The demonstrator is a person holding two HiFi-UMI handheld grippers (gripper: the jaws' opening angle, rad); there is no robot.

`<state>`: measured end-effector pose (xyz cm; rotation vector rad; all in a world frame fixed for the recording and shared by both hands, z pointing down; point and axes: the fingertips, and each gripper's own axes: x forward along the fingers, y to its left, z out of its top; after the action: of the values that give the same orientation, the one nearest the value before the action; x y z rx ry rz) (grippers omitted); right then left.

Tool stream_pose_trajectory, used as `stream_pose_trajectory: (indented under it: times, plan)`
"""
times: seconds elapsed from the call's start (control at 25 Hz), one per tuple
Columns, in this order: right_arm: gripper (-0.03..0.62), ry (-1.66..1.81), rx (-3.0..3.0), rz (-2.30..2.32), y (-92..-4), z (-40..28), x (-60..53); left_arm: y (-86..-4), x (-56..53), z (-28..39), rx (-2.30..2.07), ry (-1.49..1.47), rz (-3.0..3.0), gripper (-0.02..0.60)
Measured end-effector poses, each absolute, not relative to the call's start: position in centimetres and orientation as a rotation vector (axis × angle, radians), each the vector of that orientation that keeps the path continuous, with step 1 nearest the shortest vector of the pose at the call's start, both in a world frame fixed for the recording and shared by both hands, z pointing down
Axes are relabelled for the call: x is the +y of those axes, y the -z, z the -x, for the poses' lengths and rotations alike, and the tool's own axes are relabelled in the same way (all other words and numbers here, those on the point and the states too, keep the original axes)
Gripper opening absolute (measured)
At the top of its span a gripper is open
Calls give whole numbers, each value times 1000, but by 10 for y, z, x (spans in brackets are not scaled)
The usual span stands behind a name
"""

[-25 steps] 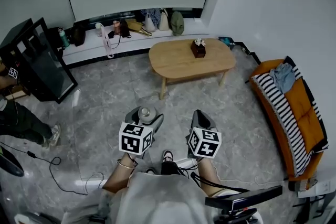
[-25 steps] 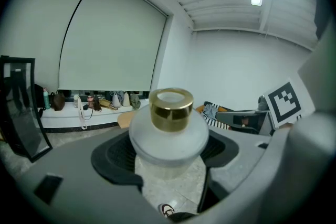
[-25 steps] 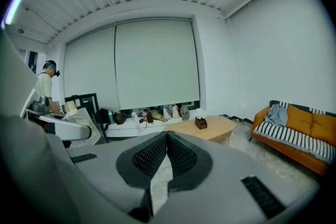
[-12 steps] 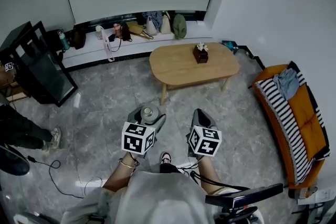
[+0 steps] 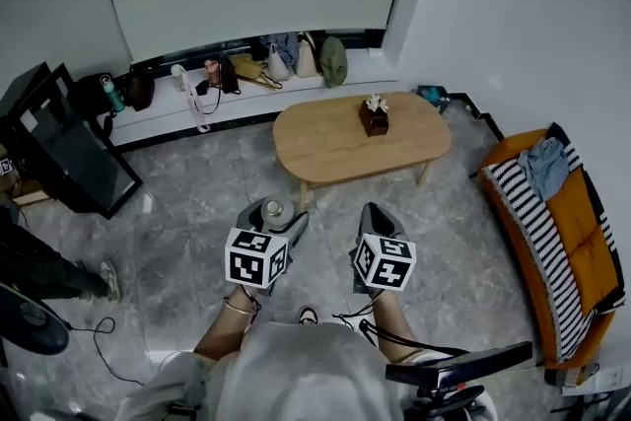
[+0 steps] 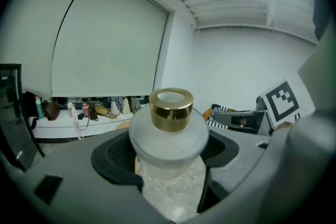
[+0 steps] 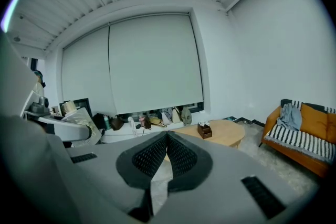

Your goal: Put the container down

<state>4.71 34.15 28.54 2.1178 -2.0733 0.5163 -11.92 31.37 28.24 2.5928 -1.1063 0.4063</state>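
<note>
A frosted container (image 6: 168, 139) with a gold rim sits between the black pads of my left gripper (image 6: 168, 157), which is shut on it. In the head view the container (image 5: 273, 211) shows at the tip of that left gripper (image 5: 270, 220), held above the grey floor. My right gripper (image 5: 376, 224) is beside it, shut with nothing held; in the right gripper view its pads (image 7: 167, 157) meet at the tips. A wooden oval table (image 5: 361, 136) stands ahead, a small dark box (image 5: 374, 117) on top.
An orange sofa (image 5: 557, 232) with a striped cover lines the right wall. Bags and bottles (image 5: 246, 66) sit on the ledge by the far wall. A black glass cabinet (image 5: 61, 143) stands left. A cable (image 5: 108, 348) trails on the floor at lower left.
The view has shifted slightly towards the table, which now lies a little closer and more to the left. Both grippers keep their pose, the container still held.
</note>
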Motion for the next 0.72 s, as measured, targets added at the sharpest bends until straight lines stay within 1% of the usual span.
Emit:
stream_pose_trajectory:
  times: [0.32,0.72]
  plan:
    - [23,-546,-2098,-2099,-285,-89,293,-275,265,84,-1166,-405,-2579,337]
    - [23,-591,-2085,-2089,-300,-120,255,-277,225,58,-1188,-386,-2576,337]
